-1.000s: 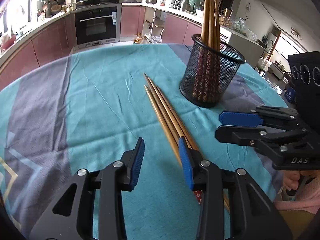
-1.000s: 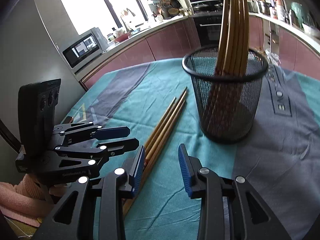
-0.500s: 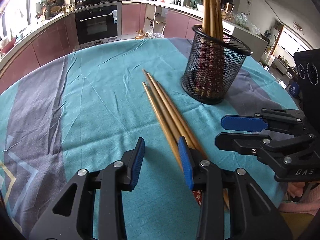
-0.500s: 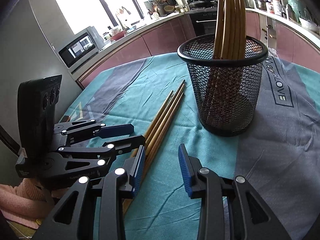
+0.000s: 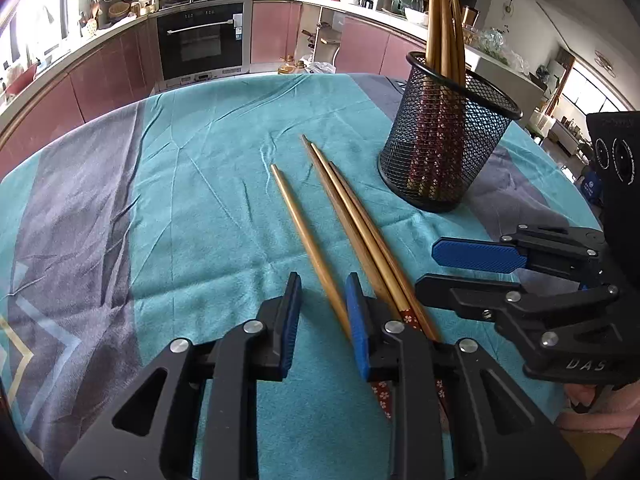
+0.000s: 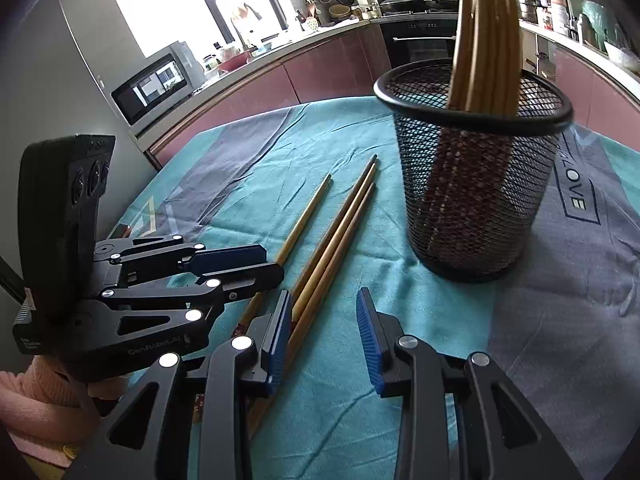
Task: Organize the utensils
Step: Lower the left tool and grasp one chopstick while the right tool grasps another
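Your left gripper (image 5: 322,312) stands open over the teal tablecloth (image 5: 200,200), and one loose chopstick (image 5: 308,236) runs up between its blue pads without being pinched; it looks to lie against the inner face of the right-hand pad, though you cannot be sure of contact. Just to the right, a bundle of three chopsticks (image 5: 352,216) lies side by side, their patterned red ends passing under the right finger and out of sight. The black mesh holder (image 5: 444,140) stands upright beyond them, near the table's far right edge, with more chopsticks upright inside, their tops cut off by the frame. Your right gripper (image 5: 452,268) reaches in from the right with its jaws parted, close beside the bundle. To the left the cloth gives broad flat room.

From the right wrist view, your right gripper (image 6: 324,336) is open and holds nothing. The bundle (image 6: 340,232) passes just inside its left pad, lower ends hidden beneath the finger. The single chopstick (image 6: 304,216) lies apart to the left, its near end covered by your left gripper (image 6: 260,264). The holder (image 6: 476,184) stands ahead and to the right, well apart from the pads, with open cloth between.
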Demonstrator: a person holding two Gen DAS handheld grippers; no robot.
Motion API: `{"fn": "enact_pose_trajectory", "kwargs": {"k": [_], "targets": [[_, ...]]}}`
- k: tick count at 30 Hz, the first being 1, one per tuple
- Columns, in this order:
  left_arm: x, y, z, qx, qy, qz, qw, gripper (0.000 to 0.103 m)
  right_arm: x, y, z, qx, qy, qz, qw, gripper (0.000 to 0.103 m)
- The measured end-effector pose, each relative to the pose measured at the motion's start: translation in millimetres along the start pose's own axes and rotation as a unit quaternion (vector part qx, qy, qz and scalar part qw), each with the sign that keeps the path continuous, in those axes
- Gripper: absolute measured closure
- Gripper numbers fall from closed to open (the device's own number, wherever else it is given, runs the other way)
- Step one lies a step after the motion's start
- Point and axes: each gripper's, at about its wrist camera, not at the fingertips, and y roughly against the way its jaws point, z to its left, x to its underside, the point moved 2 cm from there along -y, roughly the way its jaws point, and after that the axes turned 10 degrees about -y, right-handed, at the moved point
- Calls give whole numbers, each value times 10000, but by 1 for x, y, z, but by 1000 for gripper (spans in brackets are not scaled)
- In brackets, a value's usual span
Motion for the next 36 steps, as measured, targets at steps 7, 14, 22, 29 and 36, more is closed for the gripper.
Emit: {"fn": "enact_pose_trajectory", "kwargs": {"k": [7,14,22,29,36], "targets": [[0,-2,4,53,47,8,10000,83,0,-8,3,185,94,59,9998,76],[1,-4,5,85,86,22,9999,83,0,-10,4,250,112,76,9996,77],[-1,-4,3,27,75,31,10000,83,-3,-12,7,462,200,89,9987,77],[-6,-9,5,-41,43,87,9999,83,-9,-20,11,697,319,89,9970,80],[-16,-18,6,-103,-29,123,9999,83,-14,-24,7,791,257,0,9965,90]]}}
